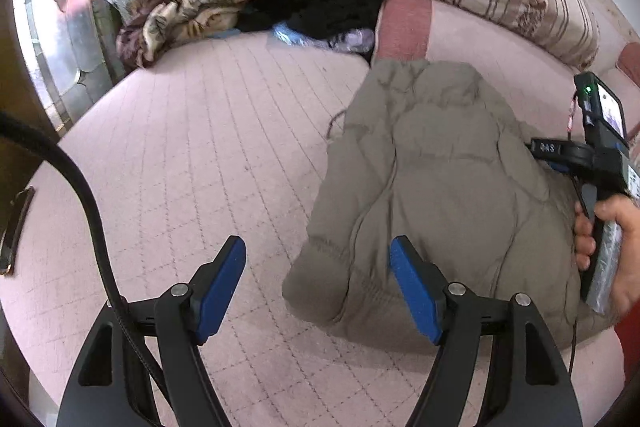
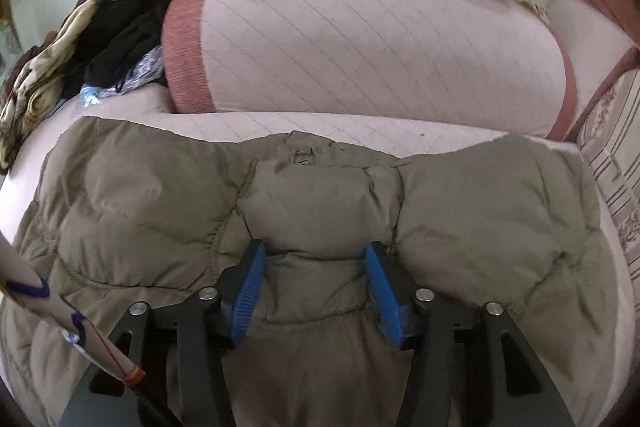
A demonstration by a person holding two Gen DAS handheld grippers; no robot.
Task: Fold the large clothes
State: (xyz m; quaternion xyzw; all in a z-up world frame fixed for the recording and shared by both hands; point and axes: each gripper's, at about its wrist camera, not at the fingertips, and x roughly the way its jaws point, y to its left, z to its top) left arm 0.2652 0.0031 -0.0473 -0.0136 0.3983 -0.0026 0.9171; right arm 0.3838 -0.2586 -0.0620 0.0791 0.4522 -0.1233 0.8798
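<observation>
Olive-green quilted puffer jacket (image 2: pixel 320 211): lies spread on the pink quilted bed (image 1: pixel 192 147), before a pink bolster (image 2: pixel 372 39). Left gripper (image 1: pixel 318 283): jaws wide, empty, above the bed beside the jacket. Right gripper (image 2: pixel 316 291): jaws half apart, straddling a padded fold of the jacket.

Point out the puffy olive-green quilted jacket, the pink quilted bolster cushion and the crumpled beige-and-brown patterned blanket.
Puffy olive-green quilted jacket (image 2: pixel 320 199): right wrist view, middle panel.
Pink quilted bolster cushion (image 2: pixel 360 39): right wrist view, front face.
Crumpled beige-and-brown patterned blanket (image 1: pixel 192 7): left wrist view, top fold.
</observation>
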